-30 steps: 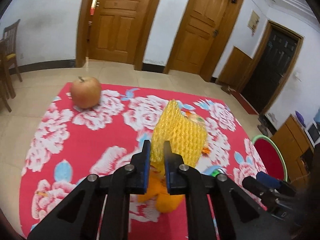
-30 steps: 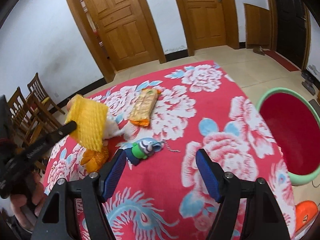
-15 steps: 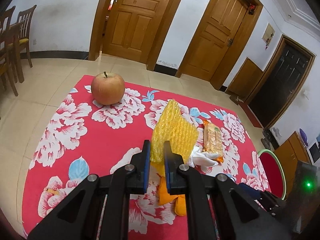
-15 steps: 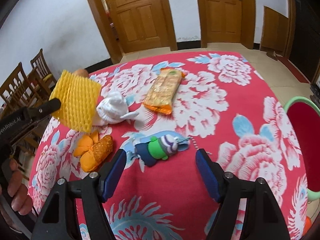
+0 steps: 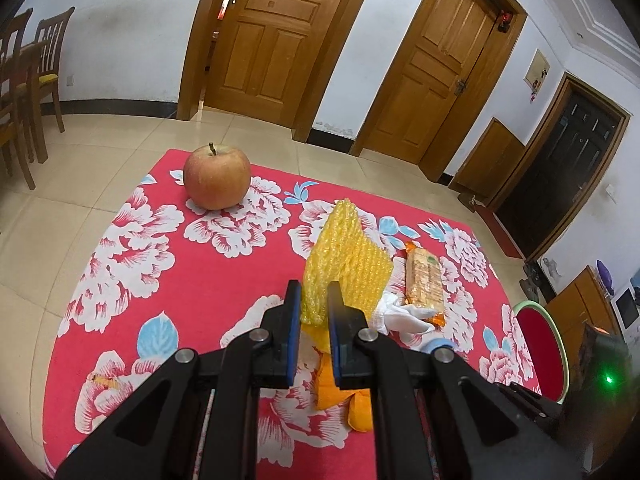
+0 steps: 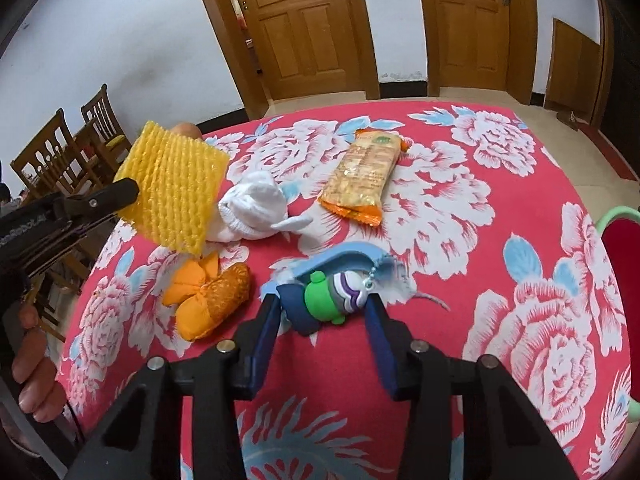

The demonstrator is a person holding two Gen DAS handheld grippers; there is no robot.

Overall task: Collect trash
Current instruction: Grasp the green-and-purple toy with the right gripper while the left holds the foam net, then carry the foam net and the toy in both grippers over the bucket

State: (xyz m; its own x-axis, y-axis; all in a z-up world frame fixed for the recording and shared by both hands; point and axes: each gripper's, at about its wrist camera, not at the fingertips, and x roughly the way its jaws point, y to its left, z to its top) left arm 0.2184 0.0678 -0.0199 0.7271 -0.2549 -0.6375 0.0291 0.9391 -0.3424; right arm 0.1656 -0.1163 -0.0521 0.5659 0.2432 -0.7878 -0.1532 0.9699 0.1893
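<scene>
Left wrist view: the left gripper (image 5: 313,300) is clamped on one yellow foam net (image 5: 344,260), held up above the red flowered tablecloth (image 5: 168,248). On the cloth lie one apple (image 5: 217,178) at the far left corner, one snack packet (image 5: 424,282) to the right of the net, one white sock (image 5: 400,312) just beside the packet's near end, and one orange pouch (image 5: 340,392) partly hidden behind the jaws. One red basin with a green rim (image 5: 542,348) stands off the cloth's right edge. Two wooden doors and two chairs show behind.

Right wrist view: the right gripper (image 6: 322,300) has just been closing, its jaws either side of one small toy keychain (image 6: 324,300) on the cloth; whether the pads press it cannot be told. The net, sock, packet and pouch lie beyond. One hand (image 6: 32,364) shows at the left edge.
</scene>
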